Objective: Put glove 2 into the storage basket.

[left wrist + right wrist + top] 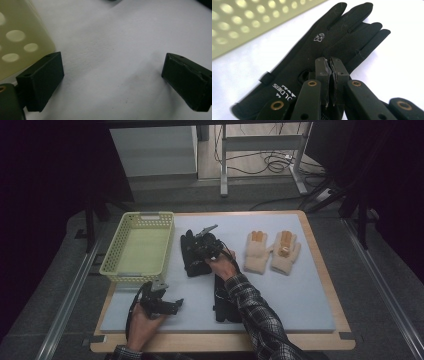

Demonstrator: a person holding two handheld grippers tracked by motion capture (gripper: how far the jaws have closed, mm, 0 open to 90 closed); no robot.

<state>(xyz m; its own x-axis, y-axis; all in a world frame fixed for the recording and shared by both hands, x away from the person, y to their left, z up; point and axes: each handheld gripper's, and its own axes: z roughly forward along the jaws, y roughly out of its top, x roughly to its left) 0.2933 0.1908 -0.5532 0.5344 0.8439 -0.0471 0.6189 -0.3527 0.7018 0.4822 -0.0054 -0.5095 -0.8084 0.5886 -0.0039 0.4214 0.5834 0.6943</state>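
right hand-held gripper (331,65): jaws together, seemingly pinching smooth black glove (317,50) | left hand-held gripper (112,75): apart

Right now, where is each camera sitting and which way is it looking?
High view: above the person's side, looking forward and down on the table; both forearms, left gripper and right gripper show.
Left gripper view: on the left gripper, looking down at the mat; open fingers show.
Right gripper view: on the right gripper, facing the black glove; its fingers are pressed together.
All three share the yellow basket.
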